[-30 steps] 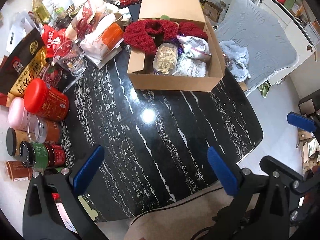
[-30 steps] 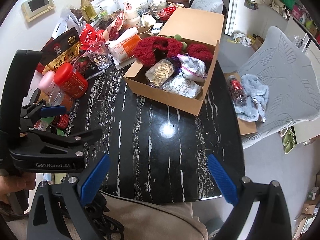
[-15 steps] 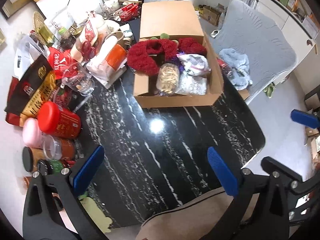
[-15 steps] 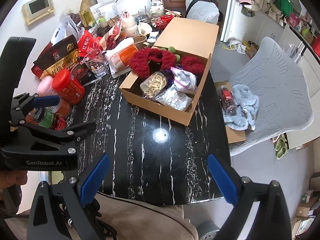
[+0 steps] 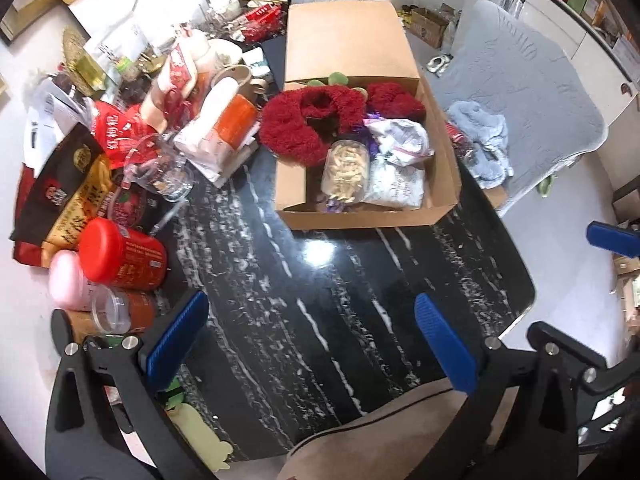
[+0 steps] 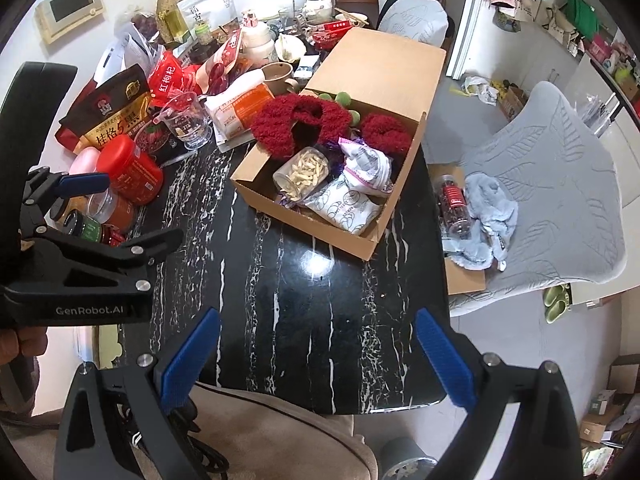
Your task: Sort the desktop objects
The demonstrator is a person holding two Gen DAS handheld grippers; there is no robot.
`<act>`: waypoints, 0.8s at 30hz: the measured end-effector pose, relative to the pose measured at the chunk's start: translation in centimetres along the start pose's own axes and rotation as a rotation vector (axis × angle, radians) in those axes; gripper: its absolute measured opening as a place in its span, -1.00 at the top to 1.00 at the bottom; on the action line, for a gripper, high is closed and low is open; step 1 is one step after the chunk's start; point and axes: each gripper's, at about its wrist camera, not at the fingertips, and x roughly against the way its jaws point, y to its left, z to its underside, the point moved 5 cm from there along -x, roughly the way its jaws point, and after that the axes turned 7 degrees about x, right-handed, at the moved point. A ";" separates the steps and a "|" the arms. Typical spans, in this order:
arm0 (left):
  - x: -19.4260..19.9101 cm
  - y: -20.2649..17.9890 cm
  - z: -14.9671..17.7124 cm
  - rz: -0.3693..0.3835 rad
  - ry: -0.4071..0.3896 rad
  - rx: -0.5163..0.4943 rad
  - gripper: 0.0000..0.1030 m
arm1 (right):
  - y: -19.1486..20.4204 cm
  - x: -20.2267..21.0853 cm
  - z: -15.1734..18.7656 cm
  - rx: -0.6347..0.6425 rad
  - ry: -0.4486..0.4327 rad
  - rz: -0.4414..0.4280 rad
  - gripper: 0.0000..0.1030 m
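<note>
Both grippers wide open, empty, above black marble table [image 5: 320, 300].

Left gripper [image 5: 312, 344] and right gripper [image 6: 316, 356]: blue pads spread, gripping nothing. Cardboard box [image 6: 400, 208] at 12 o'clock holds red fuzzy item [image 5: 304, 120], jar of slices [image 5: 346, 170], bags. Red-lidded jar [image 5: 120, 254] and other jars at 9 o'clock, packets at 10 o'clock.

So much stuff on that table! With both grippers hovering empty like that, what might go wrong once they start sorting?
1. The jars at the table's left edge are packed tight: reaching for the red-lidded jar may knock the pink jar beside it.
2. The glass measuring cup sits among bags; a bump might tip it.
3. The cardboard box already looks full, so added items may spill out.

Left gripper and right gripper are both open.
</note>
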 end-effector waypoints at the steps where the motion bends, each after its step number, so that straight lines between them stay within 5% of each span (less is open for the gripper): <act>1: -0.1 0.0 -0.1 0.008 0.002 0.000 -1.00 | 0.0 0.0 -0.1 -0.001 0.002 -0.002 -0.92; 24: -1.0 1.1 -1.7 -0.057 -0.028 0.030 -1.00 | -0.1 -1.4 -1.6 0.036 0.037 0.062 -0.92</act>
